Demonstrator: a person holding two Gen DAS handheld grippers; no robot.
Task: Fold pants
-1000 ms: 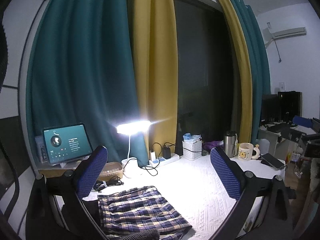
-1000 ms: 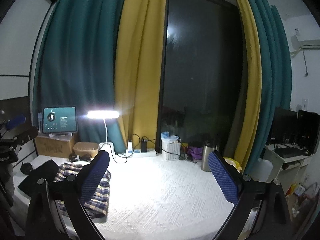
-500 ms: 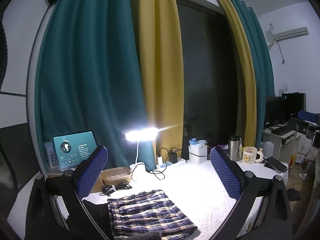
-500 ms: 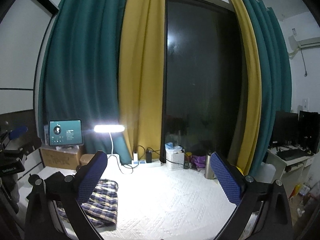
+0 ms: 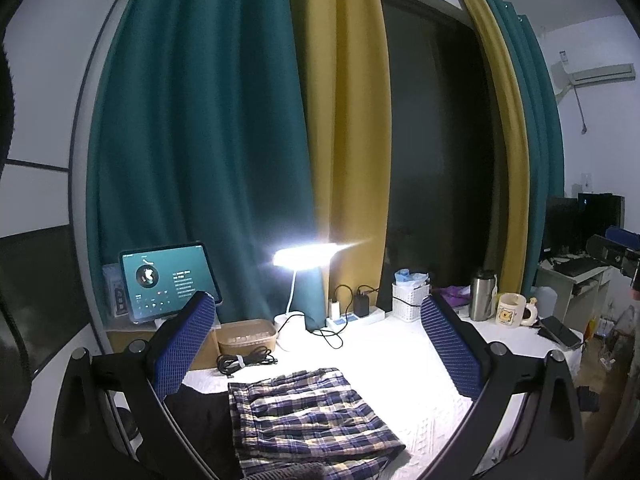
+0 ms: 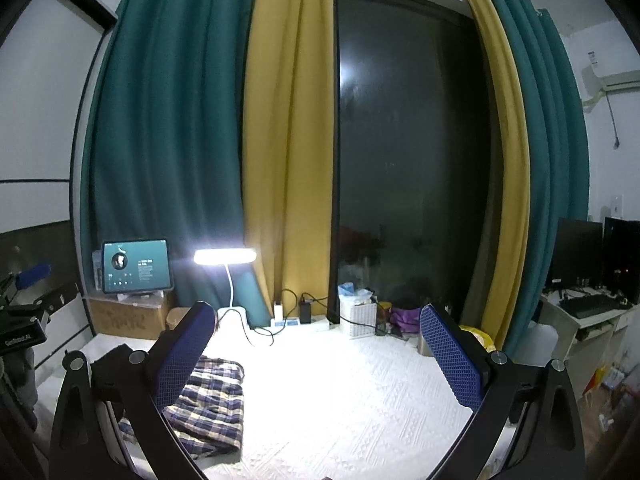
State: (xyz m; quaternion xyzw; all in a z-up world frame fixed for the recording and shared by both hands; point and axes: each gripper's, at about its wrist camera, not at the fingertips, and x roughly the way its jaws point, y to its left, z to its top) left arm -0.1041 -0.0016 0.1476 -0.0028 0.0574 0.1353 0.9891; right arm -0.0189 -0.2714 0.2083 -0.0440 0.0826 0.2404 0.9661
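Note:
The plaid pants lie folded into a flat rectangle on the white textured table cover, low in the left wrist view. In the right wrist view they lie at the lower left. My left gripper is open and empty, held up above the pants. My right gripper is open and empty, held above the bare cover to the right of the pants. Neither gripper touches the cloth.
A dark garment lies left of the pants. At the back stand a lit desk lamp, a tablet, a brown box, a coiled cable, a power strip, a white basket, a steel flask and a mug.
Both grippers have lifted and tilted up, so the pants and table have slid lower in each view. Both stay open and the pants have not moved.

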